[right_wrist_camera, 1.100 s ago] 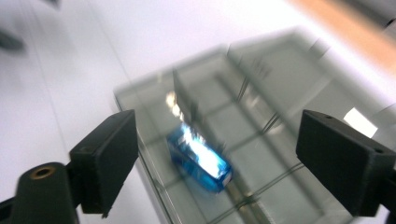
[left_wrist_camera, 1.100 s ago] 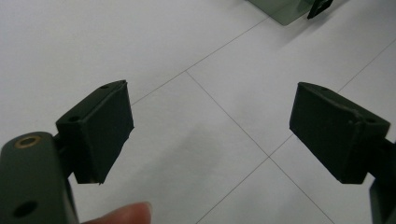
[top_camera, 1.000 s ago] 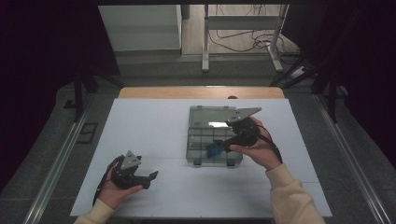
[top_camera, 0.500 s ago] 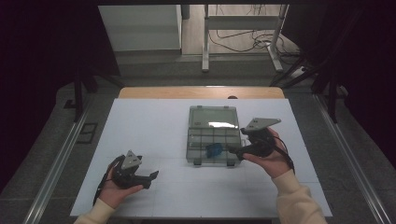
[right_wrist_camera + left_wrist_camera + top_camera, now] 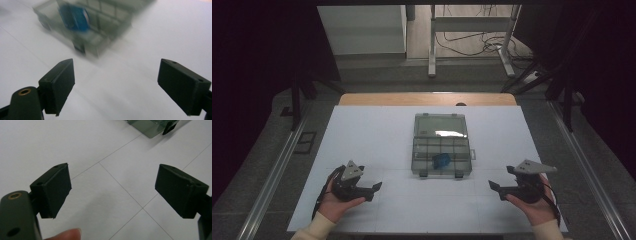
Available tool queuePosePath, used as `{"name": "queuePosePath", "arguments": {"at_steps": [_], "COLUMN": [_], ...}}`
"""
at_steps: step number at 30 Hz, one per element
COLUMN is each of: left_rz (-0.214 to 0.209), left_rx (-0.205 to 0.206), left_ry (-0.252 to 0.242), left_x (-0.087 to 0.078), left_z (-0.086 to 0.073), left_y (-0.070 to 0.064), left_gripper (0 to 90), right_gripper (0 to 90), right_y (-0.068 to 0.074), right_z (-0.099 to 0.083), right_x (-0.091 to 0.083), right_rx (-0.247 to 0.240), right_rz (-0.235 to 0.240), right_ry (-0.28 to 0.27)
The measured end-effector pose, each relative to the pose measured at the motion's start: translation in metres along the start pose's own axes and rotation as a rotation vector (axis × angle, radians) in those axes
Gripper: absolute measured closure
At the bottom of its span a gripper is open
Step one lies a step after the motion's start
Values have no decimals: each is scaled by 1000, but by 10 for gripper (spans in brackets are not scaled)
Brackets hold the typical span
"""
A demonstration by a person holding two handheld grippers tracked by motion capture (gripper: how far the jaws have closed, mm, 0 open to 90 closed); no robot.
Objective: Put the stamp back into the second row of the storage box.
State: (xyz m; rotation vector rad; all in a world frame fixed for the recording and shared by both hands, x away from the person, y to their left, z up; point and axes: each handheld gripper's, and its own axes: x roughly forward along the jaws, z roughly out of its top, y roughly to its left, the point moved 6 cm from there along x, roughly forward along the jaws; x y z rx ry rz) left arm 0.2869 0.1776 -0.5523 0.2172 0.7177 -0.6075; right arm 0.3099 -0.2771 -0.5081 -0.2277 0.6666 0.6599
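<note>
- The clear plastic box (image 5: 442, 145) lies mid-desk, lid open, a blue thing (image 5: 442, 160) in a front compartment. I judge it light, stiff and slick; best pinched by a wall or the lid's edge.
- My left hand-held gripper (image 5: 374, 189) and right hand-held gripper (image 5: 493, 187) rest low on the white desk (image 5: 362, 135), jaws spread, empty, flanking the box.

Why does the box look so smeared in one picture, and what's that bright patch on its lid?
In the right gripper view the clear plastic box and the blue thing inside it are streaked with motion blur, while the jaws stay sharp. In the high view, the bright patch is glare on the open lid; the room around the table is dark.
</note>
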Motion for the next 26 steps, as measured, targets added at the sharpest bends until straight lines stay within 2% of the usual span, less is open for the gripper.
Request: {"name": "queuePosePath", "arguments": {"at_steps": [2,4,5,9,12,26], "left_rz": [0,-2,1,2,4,2], "left_rx": [-2,-1,0,0,-1,6], "left_ry": [-2,-1,-2,-5,-4,1], "left_x": [0,0,0,0,0,1], "left_z": [0,1,1,1,1,0], "left_y": [0,0,-1,-1,0,0], "left_gripper": [136,136,137,136,136,136], "right_gripper": [147,150,146,144,143,140], "right_y": [-4,-5,-4,-1,-2,-5], "right_z": [-14,-19,-18,-14,-18,-19], "right_x": [1,6,12,15,20,20], "right_rx": [13,-3,-20,-31,-40,-39], "right_rz": [-9,-9,-2,8,11,-1], "right_ry": [15,29,31,23,46,51]}}
